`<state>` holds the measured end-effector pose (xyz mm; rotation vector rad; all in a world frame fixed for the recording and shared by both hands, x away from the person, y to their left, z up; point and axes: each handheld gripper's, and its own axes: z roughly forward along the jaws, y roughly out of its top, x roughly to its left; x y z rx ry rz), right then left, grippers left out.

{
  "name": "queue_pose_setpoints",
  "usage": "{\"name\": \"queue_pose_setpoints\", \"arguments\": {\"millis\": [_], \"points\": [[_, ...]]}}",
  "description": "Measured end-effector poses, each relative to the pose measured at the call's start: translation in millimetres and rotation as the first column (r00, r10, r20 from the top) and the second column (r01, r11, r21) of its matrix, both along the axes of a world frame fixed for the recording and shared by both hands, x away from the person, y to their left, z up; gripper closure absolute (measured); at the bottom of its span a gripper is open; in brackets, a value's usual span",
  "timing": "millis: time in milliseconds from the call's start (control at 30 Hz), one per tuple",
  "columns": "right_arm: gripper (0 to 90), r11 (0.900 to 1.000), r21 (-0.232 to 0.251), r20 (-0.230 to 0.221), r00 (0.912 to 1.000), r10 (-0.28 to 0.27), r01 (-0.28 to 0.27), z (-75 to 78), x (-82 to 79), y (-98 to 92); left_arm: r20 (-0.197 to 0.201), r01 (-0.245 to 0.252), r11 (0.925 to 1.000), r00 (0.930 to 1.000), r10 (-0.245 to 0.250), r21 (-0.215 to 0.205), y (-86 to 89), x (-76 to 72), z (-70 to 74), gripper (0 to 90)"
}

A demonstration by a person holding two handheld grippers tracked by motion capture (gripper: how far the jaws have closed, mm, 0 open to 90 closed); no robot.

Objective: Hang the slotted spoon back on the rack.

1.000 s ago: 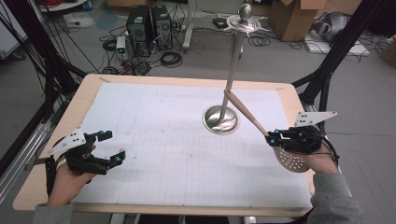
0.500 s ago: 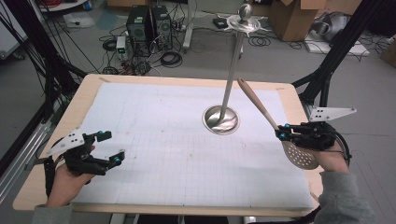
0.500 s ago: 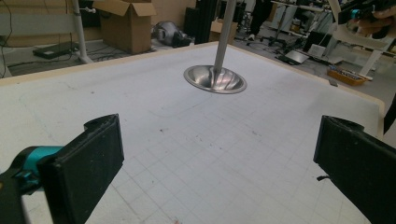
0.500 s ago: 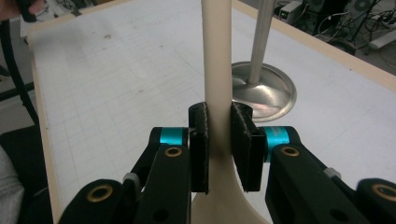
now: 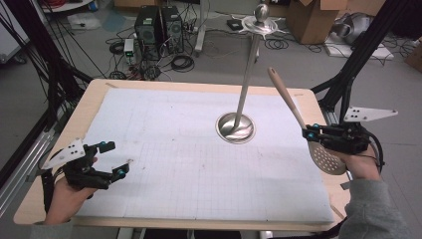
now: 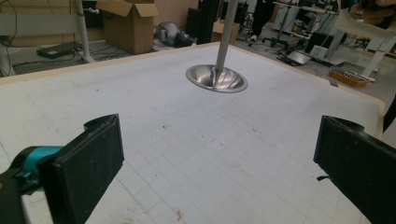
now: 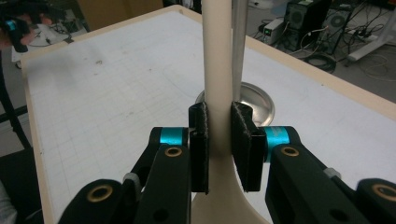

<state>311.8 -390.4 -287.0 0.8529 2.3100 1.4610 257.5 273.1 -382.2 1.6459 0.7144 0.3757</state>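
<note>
A slotted wooden spoon [image 5: 298,117] [image 7: 217,70] is held tilted above the table's right edge, handle up and back, perforated bowl [image 5: 327,159] low by the hand. My right gripper [image 5: 311,134] [image 7: 218,140] is shut on its neck. A metal stand with a round dish base [image 5: 235,128] [image 6: 216,78] [image 7: 261,105] and a tall pole [image 5: 248,74] topped by a hooked disc [image 5: 260,22] rises from the white mat. My left gripper [image 5: 117,159] [image 6: 215,172] rests open at the front left, nothing between its pads.
A white gridded mat [image 5: 189,154] covers the wooden table [image 5: 89,102]. Beyond the far edge are computer towers [image 5: 159,25], cables and cardboard boxes [image 5: 311,17] on the floor. Black frame struts [image 5: 363,55] stand at both sides.
My right gripper has carried the spoon rightward and turned it more upright, handle now pointing up away from the stand. The left gripper has not moved.
</note>
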Motion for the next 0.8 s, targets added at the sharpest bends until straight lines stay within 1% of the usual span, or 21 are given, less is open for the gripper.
{"name": "queue_pose_setpoints", "arguments": {"millis": [67,100,200,267,333,400,500,667,767,800], "points": [[78.3,1.0,0.004,-0.003,1.0,-0.005,0.005,2.1,-0.2,-1.0,0.001,-0.001,1.0,1.0,0.001,-0.002,0.6,-0.3,0.0,2.0],[78.3,1.0,0.011,0.007,0.9999,-0.011,0.011,6.3,0.0,-2.9,0.001,-0.004,1.0,1.0,0.004,-0.003,1.6,-1.0,0.1,2.0],[78.3,1.0,0.017,0.017,0.9997,-0.019,0.019,10.6,0.0,-4.1,-0.002,-0.004,1.0,1.0,0.004,-0.005,2.1,-1.6,-0.1,2.0],[78.3,0.999,0.022,0.029,0.9992,-0.027,0.026,16.4,0.4,-4.5,0.0,-0.006,1.0,1.0,0.006,-0.003,2.7,-2.1,-0.1,2.0],[78.3,0.999,0.023,0.025,0.9993,-0.029,0.029,18.3,-0.1,-4.4,0.0,-0.006,1.0,1.0,0.006,-0.003,2.9,-2.3,0.0,2.0],[78.3,0.999,0.029,0.037,0.9988,-0.033,0.032,23.4,0.3,-4.7,-0.001,-0.006,1.0,1.0,0.006,-0.004,3.9,-3.0,0.2,2.0],[78.3,0.998,0.039,0.045,0.998,-0.044,0.043,27.8,0.9,-5.2,-0.001,-0.008,1.0,1.0,0.008,-0.005,4.6,-3.2,-0.1,2.0],[78.3,0.996,0.044,0.055,0.9957,-0.075,0.072,33.5,1.8,-7.7,-0.001,-0.009,0.9999,1.0,0.009,-0.007,5.7,-3.9,0.2,2.0],[78.3,0.996,0.046,0.068,0.9942,-0.083,0.08,35.6,2.7,-9.3,0.0,-0.01,0.9999,1.0,0.01,-0.005,6.4,-4.3,0.1,2.0],[78.3,0.995,0.052,0.064,0.994,-0.088,0.085,35.9,2.6,-9.7,-0.001,-0.01,0.9999,0.9999,0.01,-0.004,6.7,-4.5,0.1,2.0]]}}
